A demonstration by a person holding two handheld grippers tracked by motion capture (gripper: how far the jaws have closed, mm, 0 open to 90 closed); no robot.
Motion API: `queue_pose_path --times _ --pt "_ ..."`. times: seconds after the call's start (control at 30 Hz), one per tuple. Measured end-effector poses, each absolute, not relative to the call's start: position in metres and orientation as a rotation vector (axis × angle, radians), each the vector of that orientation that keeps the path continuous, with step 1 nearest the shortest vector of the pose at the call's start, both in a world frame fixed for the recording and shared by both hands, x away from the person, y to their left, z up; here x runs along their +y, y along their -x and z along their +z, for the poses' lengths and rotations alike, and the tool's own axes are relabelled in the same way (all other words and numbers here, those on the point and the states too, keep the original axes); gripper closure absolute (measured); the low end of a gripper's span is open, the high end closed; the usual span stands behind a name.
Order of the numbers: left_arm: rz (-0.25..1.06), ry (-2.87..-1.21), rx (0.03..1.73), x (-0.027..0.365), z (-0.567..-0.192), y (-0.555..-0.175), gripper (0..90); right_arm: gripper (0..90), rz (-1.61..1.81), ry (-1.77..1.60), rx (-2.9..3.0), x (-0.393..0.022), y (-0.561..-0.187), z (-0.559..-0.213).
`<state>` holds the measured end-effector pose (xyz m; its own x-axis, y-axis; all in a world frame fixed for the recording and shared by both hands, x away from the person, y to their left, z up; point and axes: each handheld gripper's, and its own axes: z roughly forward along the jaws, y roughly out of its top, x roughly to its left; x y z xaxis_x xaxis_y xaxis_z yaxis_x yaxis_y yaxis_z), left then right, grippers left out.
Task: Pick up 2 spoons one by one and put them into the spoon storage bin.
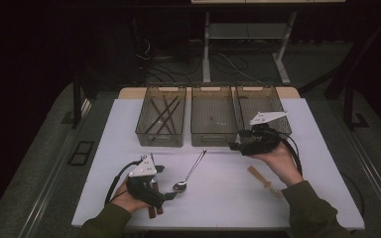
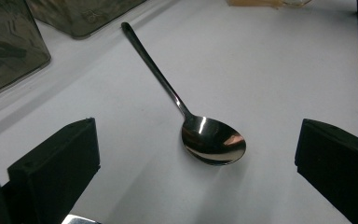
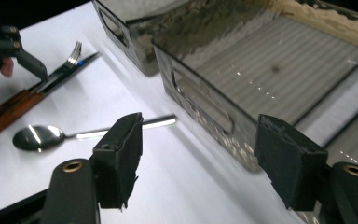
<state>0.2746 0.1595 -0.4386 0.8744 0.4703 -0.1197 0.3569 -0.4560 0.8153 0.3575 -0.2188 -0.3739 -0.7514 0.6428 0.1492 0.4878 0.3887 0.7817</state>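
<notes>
My two black left claw jaws stand wide apart with nothing between them, low behind the shiny metal spoon (image 2: 213, 140) lying on the white table (image 2: 270, 70), so I can grab its bowl.

The left gripper (image 1: 171, 195) hides most of the wooden-handled cutlery (image 1: 152, 212) under it. The far right tray (image 1: 273, 101) sits partly behind the right gripper (image 1: 234, 146).

No text, label, brand, number or sign could be read anywhere in these views
</notes>
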Motion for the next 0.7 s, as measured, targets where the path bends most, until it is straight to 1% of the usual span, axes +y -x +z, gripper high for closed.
queue_pose_path --times 0.7 --pt "0.154 -2.099 0.599 0.159 -0.439 -0.274 0.0 32.3 1.214 -1.051 2.467 -0.266 -0.317 -0.395"
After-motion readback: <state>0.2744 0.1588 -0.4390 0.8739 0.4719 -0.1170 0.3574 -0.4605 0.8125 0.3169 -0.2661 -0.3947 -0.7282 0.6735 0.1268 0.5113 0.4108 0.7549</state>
